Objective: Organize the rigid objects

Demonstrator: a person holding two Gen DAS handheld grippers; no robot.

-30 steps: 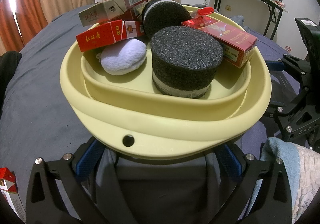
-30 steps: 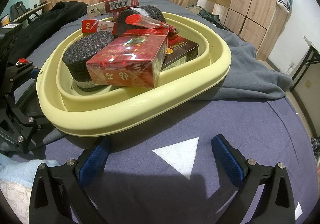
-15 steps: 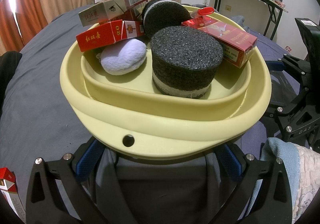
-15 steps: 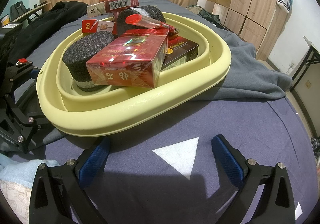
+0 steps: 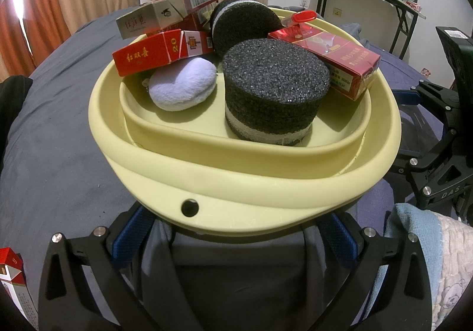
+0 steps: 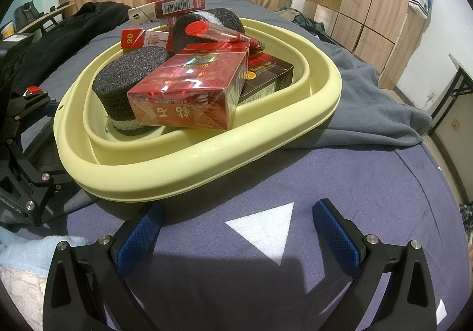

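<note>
A pale yellow basin [image 5: 236,183] [image 6: 207,159] sits on the blue bedcover. It holds two black foam cylinders [image 5: 275,88] [image 6: 130,85], several red cigarette packs [image 5: 331,61] [image 6: 189,94], a white plush pad [image 5: 181,88], a dark box [image 6: 266,76] and a red-capped pen [image 6: 224,33]. My left gripper [image 5: 236,230] is open, its blue fingertips [image 5: 133,230] tucked just under the basin's near rim. My right gripper [image 6: 236,227] is open over the bedcover, a little short of the basin, with nothing between its fingers.
A loose red cigarette pack [image 5: 10,274] lies at the lower left. A light blue towel [image 5: 414,242] is beside the basin. A grey blanket [image 6: 369,100] lies beyond it, black clothing [image 6: 74,26] at the back left, and a white triangle mark [image 6: 266,227] on the bedcover.
</note>
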